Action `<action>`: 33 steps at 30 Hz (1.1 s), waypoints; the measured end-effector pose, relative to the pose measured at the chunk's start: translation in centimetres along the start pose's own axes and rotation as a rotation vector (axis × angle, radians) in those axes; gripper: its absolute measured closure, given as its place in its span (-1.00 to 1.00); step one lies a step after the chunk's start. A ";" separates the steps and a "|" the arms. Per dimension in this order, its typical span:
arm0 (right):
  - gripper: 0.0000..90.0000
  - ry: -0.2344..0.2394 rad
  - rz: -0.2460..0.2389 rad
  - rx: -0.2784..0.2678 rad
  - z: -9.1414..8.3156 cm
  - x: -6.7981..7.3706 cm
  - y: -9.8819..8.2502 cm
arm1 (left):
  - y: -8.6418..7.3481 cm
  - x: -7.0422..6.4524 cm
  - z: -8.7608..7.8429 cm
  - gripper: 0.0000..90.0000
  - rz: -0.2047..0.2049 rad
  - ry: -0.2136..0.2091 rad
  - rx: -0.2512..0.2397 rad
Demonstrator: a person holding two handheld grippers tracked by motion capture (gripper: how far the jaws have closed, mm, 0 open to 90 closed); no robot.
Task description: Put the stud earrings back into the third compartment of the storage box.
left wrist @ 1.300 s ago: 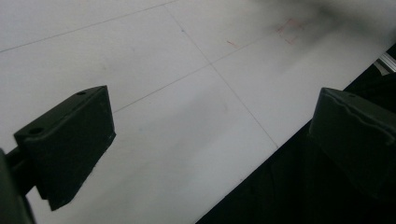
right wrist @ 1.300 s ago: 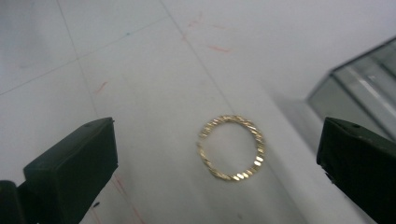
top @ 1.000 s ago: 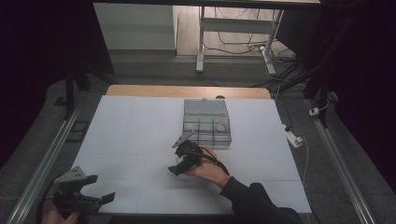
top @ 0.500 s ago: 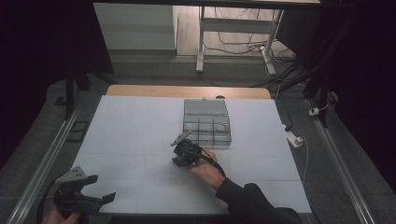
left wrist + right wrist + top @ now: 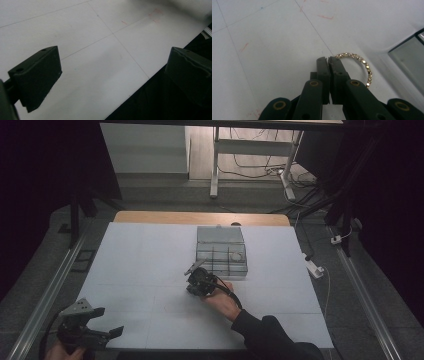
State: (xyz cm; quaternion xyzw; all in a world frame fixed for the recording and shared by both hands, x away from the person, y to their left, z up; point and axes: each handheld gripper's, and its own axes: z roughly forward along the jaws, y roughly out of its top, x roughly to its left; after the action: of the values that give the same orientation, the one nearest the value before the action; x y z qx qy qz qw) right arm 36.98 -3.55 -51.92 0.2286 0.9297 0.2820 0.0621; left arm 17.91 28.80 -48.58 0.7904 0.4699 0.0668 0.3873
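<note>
The right gripper (image 5: pixel 328 59) has just closed, pinching a thin bracelet (image 5: pixel 364 67): light, limp, slippery, best gripped across its beads.

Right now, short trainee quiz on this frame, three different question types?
1. True or false: the right tongs are shut on the gold beaded ring.
2. The left tongs stand: A) open over the white table; B) clamped on a bolt; C) inside a drawer.
3. What lies just beyond the right tongs in the high view?

Key:
1. True; the jaws have just been closing, with the ring's end between them.
2. A
3. The clear compartment box.
</note>
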 end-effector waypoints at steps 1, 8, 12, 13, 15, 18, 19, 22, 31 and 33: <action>0.95 0.004 -0.019 -0.002 0.0 0.0 0.0 | 0.0 0.0 0.0 -0.99 -0.001 -0.001 0.000; 0.95 -0.002 -0.055 -0.035 -1.0 0.3 0.4 | 0.0 0.0 0.0 -0.99 -0.001 -0.002 0.000; 0.95 -0.001 -0.073 -0.058 -1.9 0.4 0.7 | 0.0 0.0 0.0 -0.99 -0.002 -0.001 0.001; 0.95 0.002 -0.074 -0.069 -2.4 0.3 0.8 | 0.0 0.0 0.0 -0.99 -0.002 -0.001 0.001; 0.95 -0.003 -0.076 -0.079 -3.0 0.0 0.9 | 0.0 0.0 0.0 -0.99 -0.001 -0.001 0.002; 0.95 -0.004 -0.075 -0.085 -3.4 -0.3 0.8 | 0.0 0.0 0.1 -0.99 -0.001 -0.002 0.002; 0.95 -0.009 -0.068 -0.086 -3.7 -0.5 0.8 | 0.0 0.0 0.1 -0.99 -0.001 -0.002 0.002; 0.95 -0.011 -0.058 -0.099 -4.2 -1.1 0.8 | 0.0 0.0 0.1 -0.99 0.001 -0.001 0.002; 0.95 -0.047 -0.024 -0.126 -5.8 -2.9 0.7 | 0.0 0.0 0.0 -0.98 -0.001 -0.003 0.001; 0.95 -0.056 -0.020 -0.127 -6.1 -3.4 0.6 | 0.0 0.0 0.0 -0.98 -0.001 -0.004 0.001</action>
State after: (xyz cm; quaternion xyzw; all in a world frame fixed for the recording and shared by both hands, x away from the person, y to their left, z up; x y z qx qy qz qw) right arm 38.70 -7.67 -46.54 0.2228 0.9101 0.3332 0.1053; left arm 17.97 28.80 -48.60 0.7904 0.4697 0.0649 0.3879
